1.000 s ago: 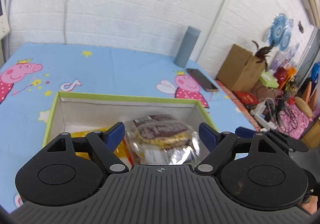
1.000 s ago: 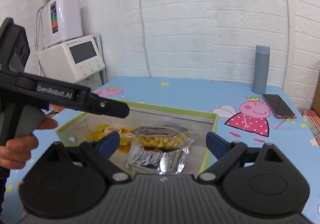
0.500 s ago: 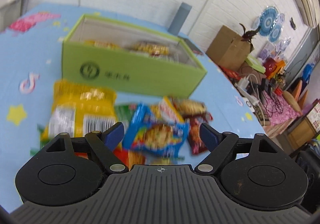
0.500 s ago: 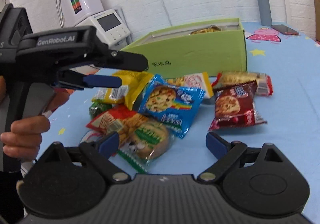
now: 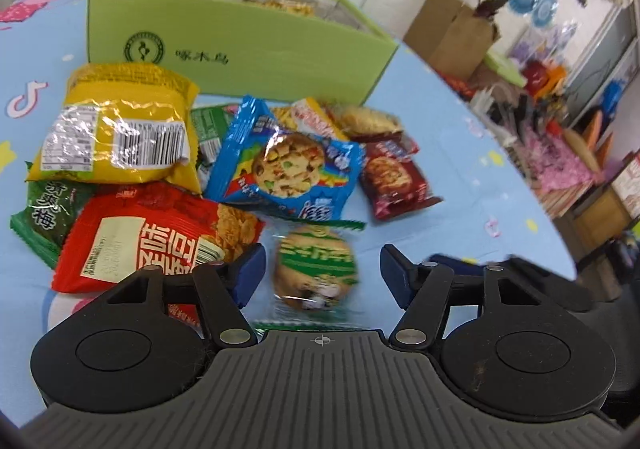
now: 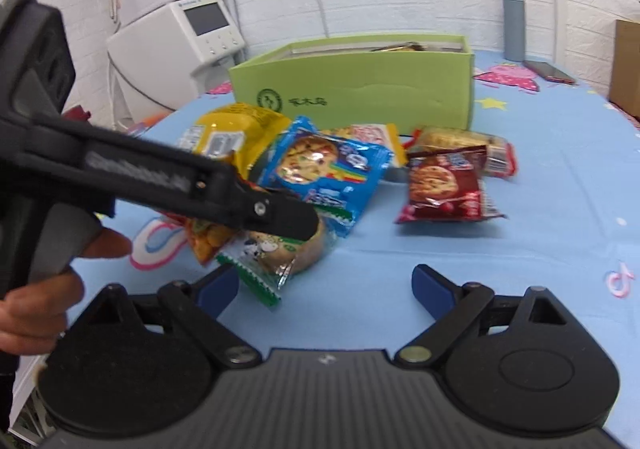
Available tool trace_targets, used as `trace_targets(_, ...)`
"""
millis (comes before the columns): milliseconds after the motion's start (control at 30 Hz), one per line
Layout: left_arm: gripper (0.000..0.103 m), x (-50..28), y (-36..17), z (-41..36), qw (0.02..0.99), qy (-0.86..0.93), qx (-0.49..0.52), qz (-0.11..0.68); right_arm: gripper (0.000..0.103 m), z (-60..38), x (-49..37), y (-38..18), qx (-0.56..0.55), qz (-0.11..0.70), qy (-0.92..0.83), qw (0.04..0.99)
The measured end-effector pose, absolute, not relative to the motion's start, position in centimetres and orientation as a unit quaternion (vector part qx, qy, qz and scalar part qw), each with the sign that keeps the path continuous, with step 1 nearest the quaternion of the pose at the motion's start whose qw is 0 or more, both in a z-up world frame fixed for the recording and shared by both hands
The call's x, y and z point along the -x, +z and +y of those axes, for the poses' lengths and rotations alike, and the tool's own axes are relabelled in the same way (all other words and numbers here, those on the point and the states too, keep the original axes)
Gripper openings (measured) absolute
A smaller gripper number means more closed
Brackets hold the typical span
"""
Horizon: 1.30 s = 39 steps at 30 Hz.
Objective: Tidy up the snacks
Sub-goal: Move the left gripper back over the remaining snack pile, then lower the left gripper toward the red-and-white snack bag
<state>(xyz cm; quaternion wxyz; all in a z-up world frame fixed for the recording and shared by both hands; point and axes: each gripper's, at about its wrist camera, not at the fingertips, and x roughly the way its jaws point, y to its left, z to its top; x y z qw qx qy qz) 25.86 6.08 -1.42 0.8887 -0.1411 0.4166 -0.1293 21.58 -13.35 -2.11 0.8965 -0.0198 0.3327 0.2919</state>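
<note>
A pile of snack packets lies on the blue tablecloth in front of a green box (image 5: 240, 45). My left gripper (image 5: 322, 273) is open, with its jaws either side of a green-wrapped cookie (image 5: 316, 269), low over it. Behind it lie a blue cookie packet (image 5: 284, 165), a red packet (image 5: 140, 237), a yellow bag (image 5: 116, 129) and a dark red cookie packet (image 5: 392, 177). My right gripper (image 6: 326, 287) is open and empty over bare cloth. In its view the left gripper (image 6: 288, 219) sits over the green cookie (image 6: 280, 253).
The green box (image 6: 360, 89) holds a few snacks. A grey bottle (image 6: 513, 25) and a phone (image 6: 550, 71) lie behind it. White appliances (image 6: 176, 45) stand at the left. Cardboard boxes (image 5: 452, 33) and clutter are off the table's right.
Both grippers pulled back from over the box and dropped toward the snack pile. My left gripper came down around the green-wrapped cookie. Both stayed open.
</note>
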Motion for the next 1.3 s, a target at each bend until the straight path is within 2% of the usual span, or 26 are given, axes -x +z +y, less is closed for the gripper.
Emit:
trace_targets(167,0.046,-25.3,-1.7,4.6,0.895,-0.133,0.111,0.41,0.093,-16.5,-22.0,-1.2,0.011,0.33,0.258,0.908)
trace_targets(433,0.046,-25.2,-1.1,6.0,0.883,-0.156,0.154,0.415,0.093,-18.5,-22.3,-0.2,0.002,0.314,0.233,0.92)
trace_targets(567,0.047,-24.3,0.8,8.3,0.893,-0.144,0.174,0.389,0.093,-16.2,-21.7,-1.2,-0.014,0.327,0.287,0.9)
trace_targets(600,0.05,-23.9,1.4,9.0,0.897,-0.141,0.175,0.38,0.093,-15.1,-21.6,-1.5,-0.011,0.33,0.302,0.895)
trace_targets(767,0.053,-22.3,2.4,12.1,0.918,-0.076,0.164,0.353,0.093,-10.5,-22.6,-2.5,0.048,0.32,0.311,0.894)
trace_targets(900,0.044,-23.1,1.1,13.5,0.918,-0.022,0.158,0.364,0.093,-9.0,-23.4,-3.3,0.1,0.312,0.285,0.901)
trace_targets(1100,0.044,-22.7,0.0,15.3,0.902,-0.048,0.218,0.37,0.093,-12.4,-23.6,-1.9,0.07,0.323,0.24,0.913)
trace_targets(1167,0.044,-22.3,0.0,15.7,0.9,-0.045,0.232,0.368,0.093,-12.2,-22.9,-0.4,0.052,0.304,0.279,0.909)
trace_targets(1300,0.043,-21.7,0.1,17.1,0.892,-0.03,0.263,0.367,0.093,-7.0,-23.0,0.4,0.085,0.3,0.382,0.87)
